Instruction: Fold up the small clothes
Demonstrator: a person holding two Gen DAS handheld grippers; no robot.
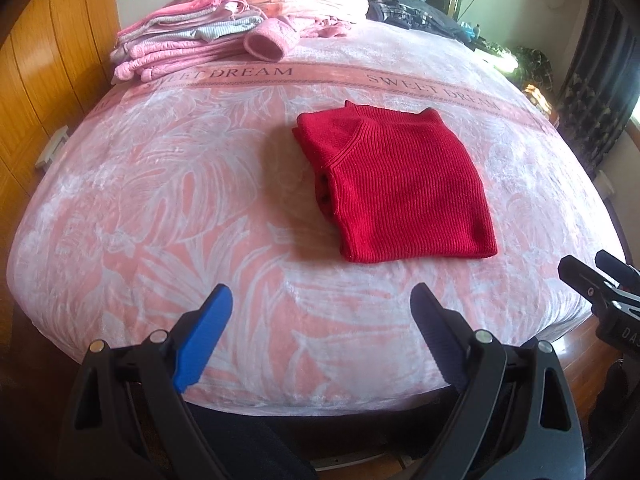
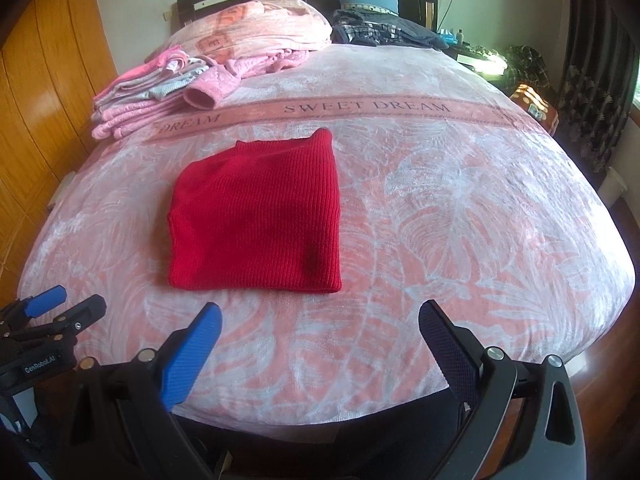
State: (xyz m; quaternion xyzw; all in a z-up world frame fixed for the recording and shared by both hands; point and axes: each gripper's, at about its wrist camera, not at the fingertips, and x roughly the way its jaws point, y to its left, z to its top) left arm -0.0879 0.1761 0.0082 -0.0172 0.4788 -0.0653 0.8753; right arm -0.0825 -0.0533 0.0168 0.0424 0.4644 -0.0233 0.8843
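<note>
Currently the folded red sweater (image 1: pixel 394 184) is seen flat mid-bed, long axis toward the headboard, ahead of both empty, spread tongs, left tongs (image 1: pixel 320 336) and right tongs (image 2: pixel 320 350) about equally near.

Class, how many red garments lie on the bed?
1. The red sweater lies folded mid-bed, ahead of both open grippers. The pink pile far left may hide others.
</note>
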